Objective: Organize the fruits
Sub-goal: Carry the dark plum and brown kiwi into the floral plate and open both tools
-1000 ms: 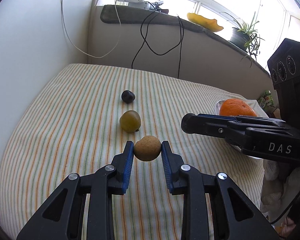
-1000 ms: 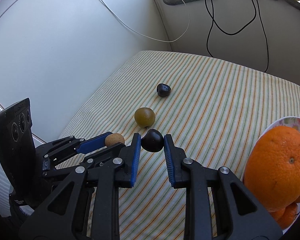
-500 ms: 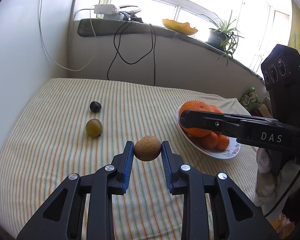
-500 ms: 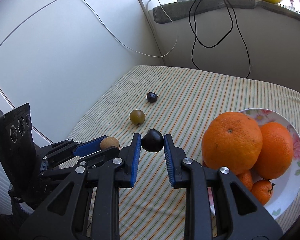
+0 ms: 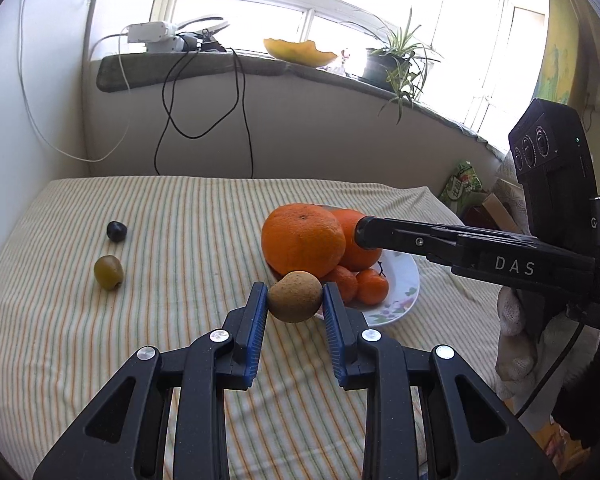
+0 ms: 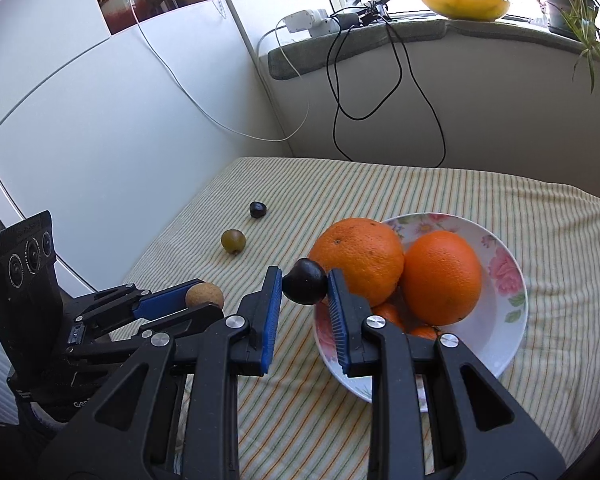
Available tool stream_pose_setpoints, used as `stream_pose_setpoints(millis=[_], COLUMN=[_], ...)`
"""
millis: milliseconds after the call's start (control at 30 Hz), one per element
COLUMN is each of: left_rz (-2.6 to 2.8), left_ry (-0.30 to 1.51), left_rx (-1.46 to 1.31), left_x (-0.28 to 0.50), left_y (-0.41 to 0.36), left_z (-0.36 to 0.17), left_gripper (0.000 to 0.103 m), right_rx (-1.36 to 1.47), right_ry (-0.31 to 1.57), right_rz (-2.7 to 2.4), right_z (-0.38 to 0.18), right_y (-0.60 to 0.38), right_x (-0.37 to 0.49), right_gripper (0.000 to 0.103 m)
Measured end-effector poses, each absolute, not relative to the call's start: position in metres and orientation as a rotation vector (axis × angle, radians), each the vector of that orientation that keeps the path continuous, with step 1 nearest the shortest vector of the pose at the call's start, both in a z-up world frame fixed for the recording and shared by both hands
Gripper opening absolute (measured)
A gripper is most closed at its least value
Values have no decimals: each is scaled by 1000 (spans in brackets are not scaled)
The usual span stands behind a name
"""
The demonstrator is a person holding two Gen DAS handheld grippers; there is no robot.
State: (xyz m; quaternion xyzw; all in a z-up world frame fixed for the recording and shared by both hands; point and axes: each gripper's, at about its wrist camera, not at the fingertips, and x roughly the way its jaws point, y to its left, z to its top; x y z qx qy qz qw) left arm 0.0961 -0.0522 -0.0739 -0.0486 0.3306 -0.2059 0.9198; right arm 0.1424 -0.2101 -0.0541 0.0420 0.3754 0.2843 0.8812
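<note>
From the left wrist, the left tongs (image 5: 295,305) grip a brown fruit (image 5: 295,296) just before the floral plate (image 5: 404,292) of oranges (image 5: 303,239); a green fruit (image 5: 108,272) and a dark fruit (image 5: 116,231) lie apart on the striped bench (image 5: 188,232). From the right wrist, the right tongs (image 6: 304,295) pinch a dark plum (image 6: 305,281) over the plate's near rim.

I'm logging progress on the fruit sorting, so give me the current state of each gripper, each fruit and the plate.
left gripper: shut on the brown fruit, held above the cloth.
right gripper: shut on the dark fruit, near the plate's rim.
green fruit: loose on the striped cloth.
small dark fruit: loose on the cloth, apart from the green one.
plate: holds oranges, piled.
</note>
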Motion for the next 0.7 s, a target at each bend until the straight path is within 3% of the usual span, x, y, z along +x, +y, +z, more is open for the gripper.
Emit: stream_pose_setpoints(millis=[700], left_rz=[-541], left_ry=[716], left_rx=[-42], left_x=[108], left_y=[-135], left_z=[-81], left_gripper=[26], right_rx=[149], right_ry=[808], right_rz=[419], right_z=[-77], right_y=[-308], right_x=[156], right_gripper=[25])
